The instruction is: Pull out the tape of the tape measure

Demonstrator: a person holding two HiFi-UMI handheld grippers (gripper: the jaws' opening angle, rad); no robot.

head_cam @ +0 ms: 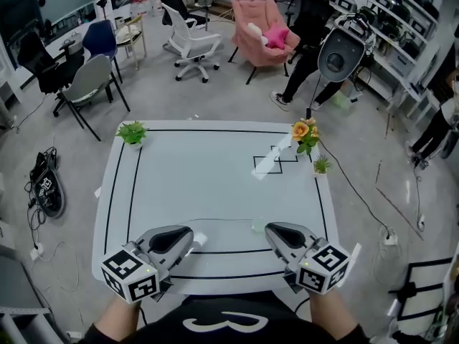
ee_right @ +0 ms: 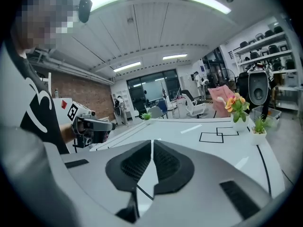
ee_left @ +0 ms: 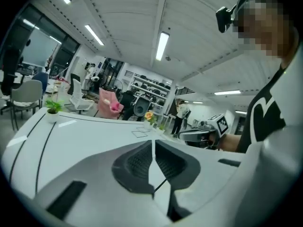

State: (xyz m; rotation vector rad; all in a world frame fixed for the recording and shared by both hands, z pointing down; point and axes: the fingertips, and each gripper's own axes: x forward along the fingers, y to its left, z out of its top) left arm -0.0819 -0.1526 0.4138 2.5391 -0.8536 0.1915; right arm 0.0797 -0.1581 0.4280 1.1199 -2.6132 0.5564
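Observation:
I cannot make out a tape measure in any view. Both grippers hover over the near edge of the white table (head_cam: 215, 185), with their tips turned toward each other. In the head view my left gripper (head_cam: 192, 236) is at lower left and my right gripper (head_cam: 269, 228) at lower right. The left gripper view shows its dark ribbed pads (ee_left: 137, 162) brought together with nothing between them, and the right gripper (ee_left: 203, 135) across from it. In the right gripper view the jaws are also together and empty, and the left gripper (ee_right: 90, 126) shows at the left.
A green potted plant (head_cam: 133, 132) stands at the table's far left corner. An orange flower pot (head_cam: 304, 131) and a small green plant (head_cam: 321, 165) stand at the far right. Black outlined squares (head_cam: 276, 160) mark the table. Office chairs and a pink armchair (head_cam: 262, 31) stand beyond.

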